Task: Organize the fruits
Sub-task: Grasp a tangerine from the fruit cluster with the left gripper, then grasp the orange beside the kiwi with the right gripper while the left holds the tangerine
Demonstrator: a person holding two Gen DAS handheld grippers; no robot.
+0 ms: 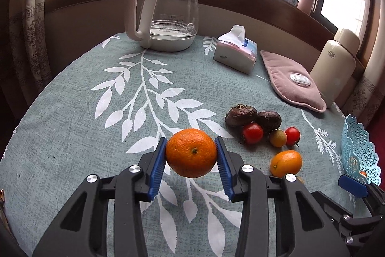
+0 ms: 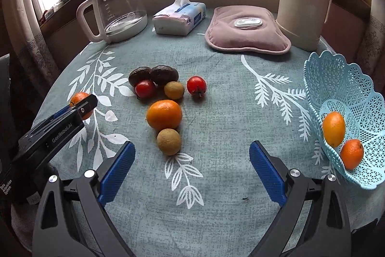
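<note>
Setting: round table [image 1: 72, 117] under a grey-green cloth with white leaf print, set against a windowed wall with curtains.

Left wrist view.
- Left gripper [image 1: 191, 155]: blue pads pressed on either side of a large orange [image 1: 191, 155], stem end toward the camera, fruit lifted clear of the cloth.
- Fruit cluster at 2 o'clock from the held orange: two dark brown fruits [image 1: 252, 116] touching each other, two red tomatoes [image 1: 252, 133], one small tan fruit [image 1: 277, 138] between the tomatoes.
- Second orange [image 1: 286, 163] on the cloth at 3 o'clock, near the cluster.
- Blue lattice basket [image 1: 358, 148] at the far 3 o'clock edge, tilted.
- Back of table: glass kettle [image 1: 166, 13] at 12 o'clock, tissue pack [image 1: 237, 49], pink heating pad [image 1: 292, 83], cream flask [image 1: 336, 66] toward 2 o'clock.

Right wrist view.
- Right gripper [image 2: 192, 170]: jaws spread wide, nothing between them, over bare cloth.
- Loose orange [image 2: 164, 114] at 12 o'clock from the gripper, a tan fruit [image 2: 169, 141] touching its near side.
- Basket [image 2: 349, 93] at 3 o'clock, containing two oranges [image 2: 341, 136].
- Left gripper [image 2: 83, 107] at 10 o'clock, the gripped orange [image 2: 79, 98] partly hidden behind it.
</note>
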